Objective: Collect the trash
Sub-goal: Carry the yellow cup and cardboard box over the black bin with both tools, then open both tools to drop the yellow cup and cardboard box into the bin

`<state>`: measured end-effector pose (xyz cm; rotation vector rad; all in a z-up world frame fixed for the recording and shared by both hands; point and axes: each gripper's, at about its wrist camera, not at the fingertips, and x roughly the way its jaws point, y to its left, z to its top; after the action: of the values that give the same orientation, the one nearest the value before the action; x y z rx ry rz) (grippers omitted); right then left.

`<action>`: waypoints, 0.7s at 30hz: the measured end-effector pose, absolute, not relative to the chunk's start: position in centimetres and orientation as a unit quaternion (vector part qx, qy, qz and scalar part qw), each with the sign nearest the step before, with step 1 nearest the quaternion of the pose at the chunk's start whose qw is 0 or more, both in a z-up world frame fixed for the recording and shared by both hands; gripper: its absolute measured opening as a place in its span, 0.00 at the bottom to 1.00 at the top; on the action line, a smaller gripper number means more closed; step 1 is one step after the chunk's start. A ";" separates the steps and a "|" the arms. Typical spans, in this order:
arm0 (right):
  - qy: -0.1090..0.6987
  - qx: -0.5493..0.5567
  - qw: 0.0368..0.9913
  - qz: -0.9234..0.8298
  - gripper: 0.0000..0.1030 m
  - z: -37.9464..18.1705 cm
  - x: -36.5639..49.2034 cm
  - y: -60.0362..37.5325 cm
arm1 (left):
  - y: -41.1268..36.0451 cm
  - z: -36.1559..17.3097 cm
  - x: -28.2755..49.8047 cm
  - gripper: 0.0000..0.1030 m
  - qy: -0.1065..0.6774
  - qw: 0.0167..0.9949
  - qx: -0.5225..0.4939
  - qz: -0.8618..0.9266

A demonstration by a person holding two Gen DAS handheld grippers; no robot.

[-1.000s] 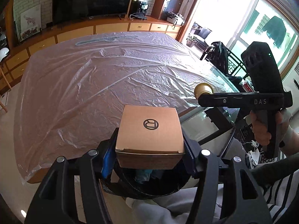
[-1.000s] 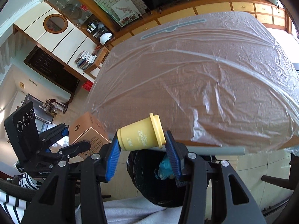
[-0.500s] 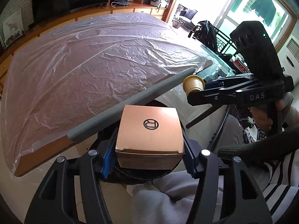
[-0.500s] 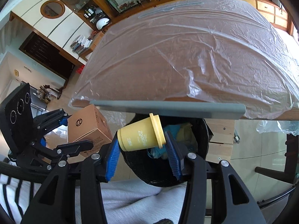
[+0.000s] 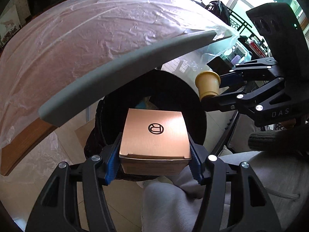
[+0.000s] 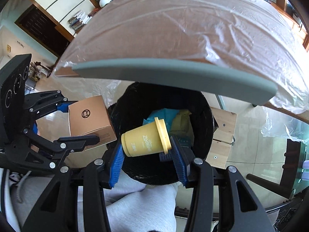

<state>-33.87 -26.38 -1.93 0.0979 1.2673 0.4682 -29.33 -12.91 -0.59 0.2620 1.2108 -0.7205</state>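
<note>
My left gripper is shut on a brown cardboard box and holds it over the near rim of a black-lined trash bin under the table edge. My right gripper is shut on a yellow paper cup, held on its side above the open trash bin. Teal and yellow trash lies inside the bin. The box also shows in the right wrist view, left of the bin. The cup also shows in the left wrist view, right of the bin.
The table, covered in clear plastic sheet, has a grey padded edge overhanging the bin's far side. A wooden table leg stands right of the bin. My lap in grey trousers is below the grippers.
Both grippers have dropped from table height to below the table edge and now look down into the bin. Box and cup stay gripped.
</note>
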 end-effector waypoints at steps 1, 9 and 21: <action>0.588 0.043 0.778 0.215 0.44 -2.2 -33.9 -26.3 | -13.0 -0.9 -29.3 0.59 0.557 0.753 0.120 -0.328; 0.599 0.018 0.775 0.199 0.44 -4.4 -33.3 -26.0 | -13.3 -2.6 -28.5 0.59 0.564 0.753 0.129 -0.314; 0.609 -0.006 0.771 0.188 0.45 -6.2 -32.6 -25.2 | -14.0 -3.9 -27.5 0.59 0.567 0.751 0.140 -0.307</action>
<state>-32.64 -25.24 -6.16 -0.0130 1.3202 0.4085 -27.47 -13.95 -3.94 0.3052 1.2396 -0.6709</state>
